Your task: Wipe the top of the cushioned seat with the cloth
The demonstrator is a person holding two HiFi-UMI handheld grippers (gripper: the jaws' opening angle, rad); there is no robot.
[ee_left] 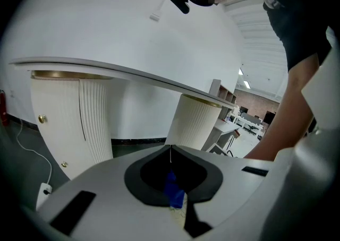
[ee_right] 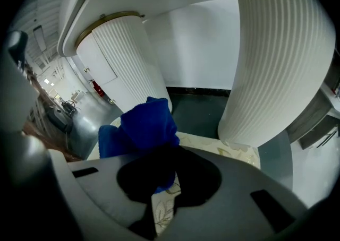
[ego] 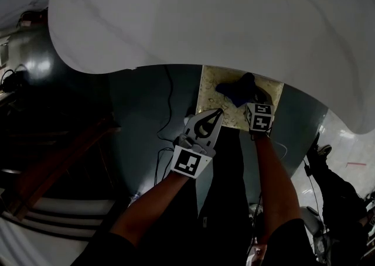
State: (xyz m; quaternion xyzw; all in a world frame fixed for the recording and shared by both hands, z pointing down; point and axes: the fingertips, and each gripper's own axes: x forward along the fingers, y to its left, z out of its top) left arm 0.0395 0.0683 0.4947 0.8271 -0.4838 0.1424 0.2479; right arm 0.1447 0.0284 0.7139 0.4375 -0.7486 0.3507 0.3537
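Cloth, blue and bunched, lies on the far part of the cushioned seat, pinched in the closed right gripper. The left gripper hangs over the seat's near edge, its jaws together with nothing held.
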